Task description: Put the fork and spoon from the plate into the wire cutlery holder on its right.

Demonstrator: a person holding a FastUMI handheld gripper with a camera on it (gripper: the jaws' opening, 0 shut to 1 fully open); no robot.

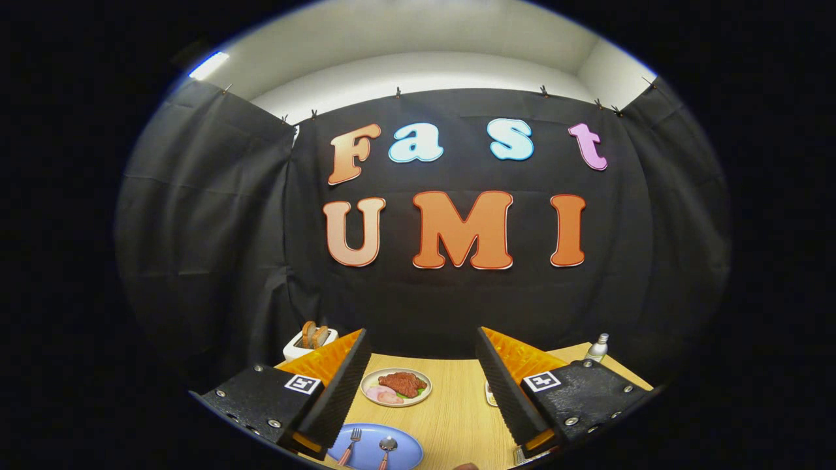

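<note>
The tool is held high above the surface with its fingers spread wide apart and nothing between them. It is aimed nearly level, at the booth's back wall, so the task's things lie low and close beneath it. The blue plate is seen below the gap, toward the left finger, with the fork and the spoon lying side by side on it, apart from each other. Their handles are pointed back toward the tool and their heads away, so both long axes run roughly along the fingers' direction. A downward pitch and a slight shift left would be called for. The cutlery holder cannot be made out with certainty. Beyond the fingers, a plate of food and a toaster are seen.
</note>
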